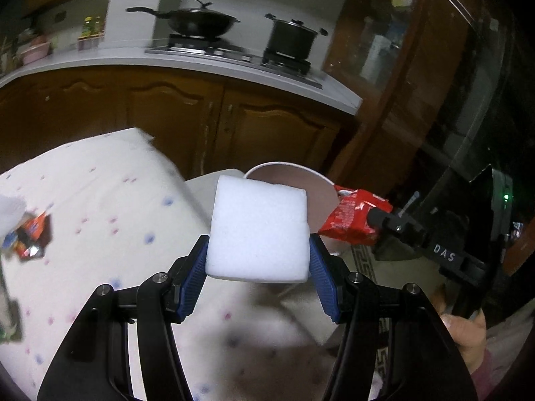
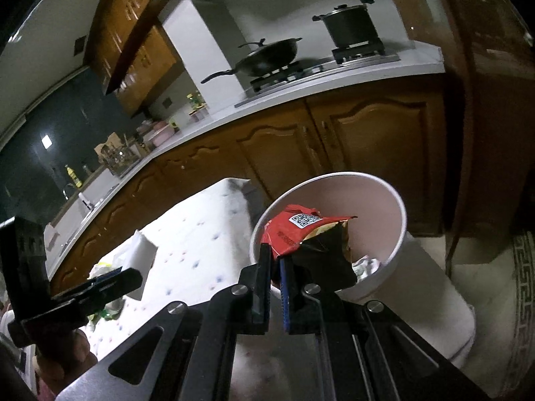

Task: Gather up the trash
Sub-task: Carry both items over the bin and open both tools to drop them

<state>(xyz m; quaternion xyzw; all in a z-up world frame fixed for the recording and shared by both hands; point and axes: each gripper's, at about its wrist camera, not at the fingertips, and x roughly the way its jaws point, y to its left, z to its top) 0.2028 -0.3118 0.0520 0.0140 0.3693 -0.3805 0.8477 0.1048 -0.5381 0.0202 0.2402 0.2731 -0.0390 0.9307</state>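
Carrying two pieces of trash toward the white bin (image 2: 394, 250) at once; this looks like the drop-off step.

Right tool (image 2: 276, 287): blue pads nearly together, clamped on the lower corner of a red snack wrapper (image 2: 301, 234). The wrapper hangs over the bin's open mouth, crumpled paper visible at the bottom below it. Judged next move: part the pads and let it fall; it seems well placed already.

Left tool (image 1: 257, 267): pads spread wide and pinching a white foam block (image 1: 257, 230) by its two sides. The block is held above the cloth-covered counter (image 1: 100, 200), short of the bin rim (image 1: 284, 165) beyond it. It likely needs carrying forward over the opening before release.

More wrappers (image 1: 31, 234) lie on the counter, well off to the left, not yet collected.
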